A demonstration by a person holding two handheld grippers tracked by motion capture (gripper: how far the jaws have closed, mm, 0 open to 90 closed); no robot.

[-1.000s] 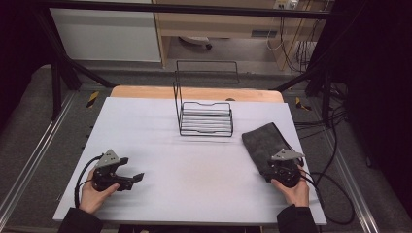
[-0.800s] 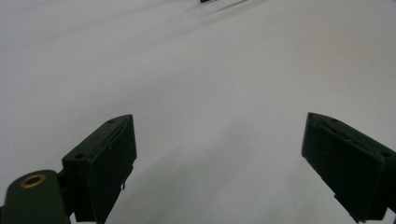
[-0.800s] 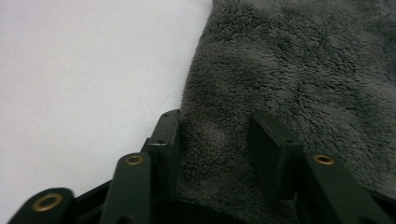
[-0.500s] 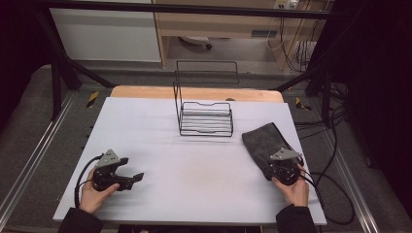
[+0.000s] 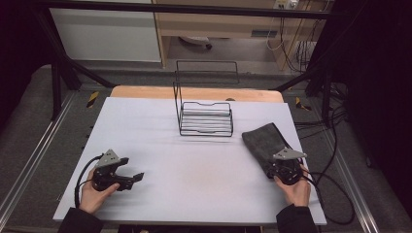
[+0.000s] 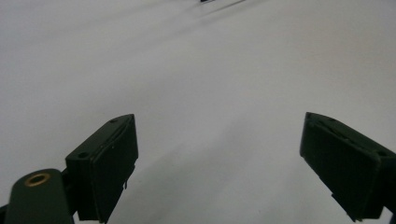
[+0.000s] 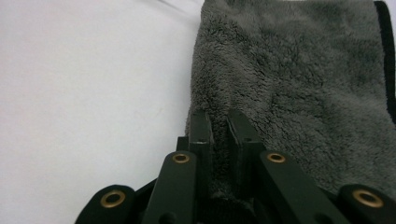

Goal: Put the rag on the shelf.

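A plain dark grey towel (image 5: 262, 141) lies on the white table (image 5: 160, 131) beside a black wire rack (image 5: 204, 119).

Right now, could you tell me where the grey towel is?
High view: the towel lies at the table's right, just right of the wire rack, its near edge pinched by the right gripper.
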